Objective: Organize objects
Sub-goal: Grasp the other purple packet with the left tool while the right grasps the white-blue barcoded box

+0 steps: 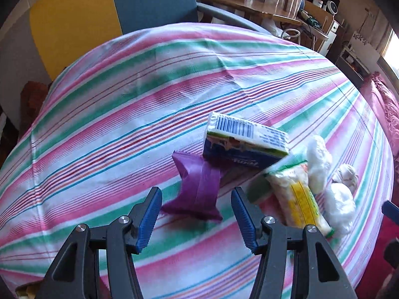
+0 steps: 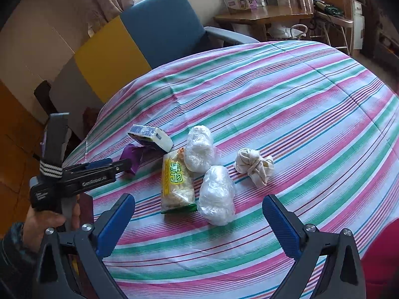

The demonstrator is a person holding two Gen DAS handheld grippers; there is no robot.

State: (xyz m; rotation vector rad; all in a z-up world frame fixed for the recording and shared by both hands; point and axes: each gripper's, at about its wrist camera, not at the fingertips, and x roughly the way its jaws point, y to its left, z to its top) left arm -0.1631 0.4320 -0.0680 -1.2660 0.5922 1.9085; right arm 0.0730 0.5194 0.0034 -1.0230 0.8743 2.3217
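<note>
On the striped tablecloth point(image 1: 124, 114) lie a purple packet point(image 1: 197, 189), a blue and white tissue pack point(image 1: 245, 140) resting partly on it, a clear snack bag with a yellow label point(image 1: 296, 194), two white plastic-wrapped bundles point(image 2: 215, 195) point(image 2: 199, 152) and a knotted white cloth point(image 2: 254, 165). My left gripper point(image 1: 197, 218) is open, its fingers either side of the purple packet's near end. It also shows in the right wrist view point(image 2: 119, 165), beside the purple packet point(image 2: 133, 157). My right gripper point(image 2: 198, 220) is open and empty, just short of the nearer bundle and the snack bag point(image 2: 175, 183).
A blue chair point(image 2: 164, 25) and a yellow panel point(image 2: 109, 57) stand behind the table. A wooden desk point(image 2: 261, 16) with boxes is at the back right. A red cloth point(image 2: 381, 256) lies at the table's near right edge.
</note>
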